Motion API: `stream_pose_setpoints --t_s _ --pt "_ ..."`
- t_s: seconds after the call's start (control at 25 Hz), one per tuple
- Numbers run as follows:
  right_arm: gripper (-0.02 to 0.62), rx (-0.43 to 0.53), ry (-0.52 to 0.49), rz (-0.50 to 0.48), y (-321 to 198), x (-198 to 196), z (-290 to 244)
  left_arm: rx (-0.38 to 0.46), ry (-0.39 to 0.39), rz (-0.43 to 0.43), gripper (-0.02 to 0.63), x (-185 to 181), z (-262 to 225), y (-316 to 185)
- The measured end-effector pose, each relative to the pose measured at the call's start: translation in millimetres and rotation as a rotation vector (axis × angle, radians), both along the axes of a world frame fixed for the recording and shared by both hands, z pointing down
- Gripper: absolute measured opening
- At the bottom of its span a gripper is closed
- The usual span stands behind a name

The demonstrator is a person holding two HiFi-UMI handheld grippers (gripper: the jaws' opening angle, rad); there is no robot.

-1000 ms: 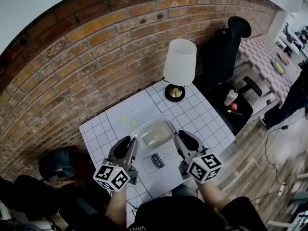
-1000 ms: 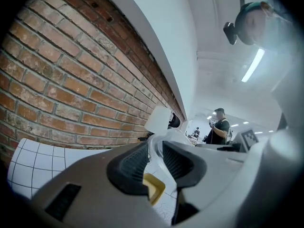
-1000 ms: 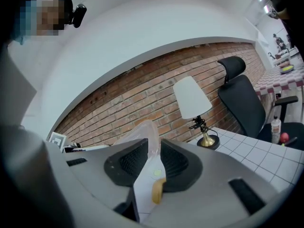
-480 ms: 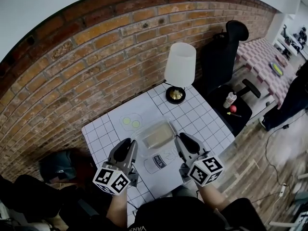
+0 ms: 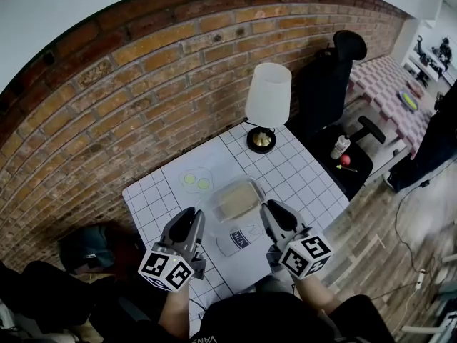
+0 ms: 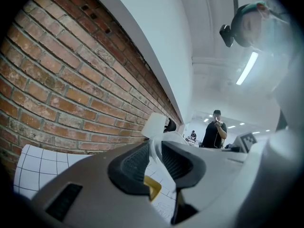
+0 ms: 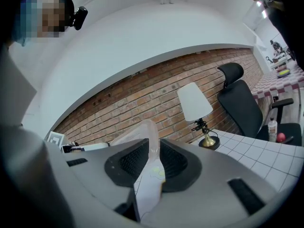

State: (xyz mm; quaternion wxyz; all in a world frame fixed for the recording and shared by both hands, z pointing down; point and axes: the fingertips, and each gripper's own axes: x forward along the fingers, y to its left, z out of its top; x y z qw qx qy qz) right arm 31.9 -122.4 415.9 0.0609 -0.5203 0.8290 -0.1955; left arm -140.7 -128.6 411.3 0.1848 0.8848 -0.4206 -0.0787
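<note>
A small table (image 5: pixel 303 171) with a white checked cover stands against a brick wall (image 5: pixel 143 77). The left gripper (image 5: pixel 193 216) and the right gripper (image 5: pixel 271 211) face each other across a clear plastic tub (image 5: pixel 237 200) with something pale inside. Each is clamped on the tub's rim. In the left gripper view, the thin clear edge (image 6: pixel 155 148) sits pinched between the dark pads, and the right gripper view shows the same (image 7: pixel 151 148). Just behind the tub, between the two grippers, is a milk carton picture (image 5: pixel 239 239) printed on the cover. A fried-egg picture (image 5: pixel 194 181) lies beyond the left gripper. A white-shaded lamp (image 5: pixel 268 95) stands well beyond the right gripper, with a black office chair (image 5: pixel 332 70) further off.
</note>
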Motion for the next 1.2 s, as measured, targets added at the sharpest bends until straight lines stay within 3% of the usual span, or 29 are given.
stream_pose_setpoints --t_s 1.2 --pt "0.029 -0.005 0.022 0.053 15.4 1.6 4.2 0.007 0.008 0.032 0.080 -2.0 -1.1 7.8"
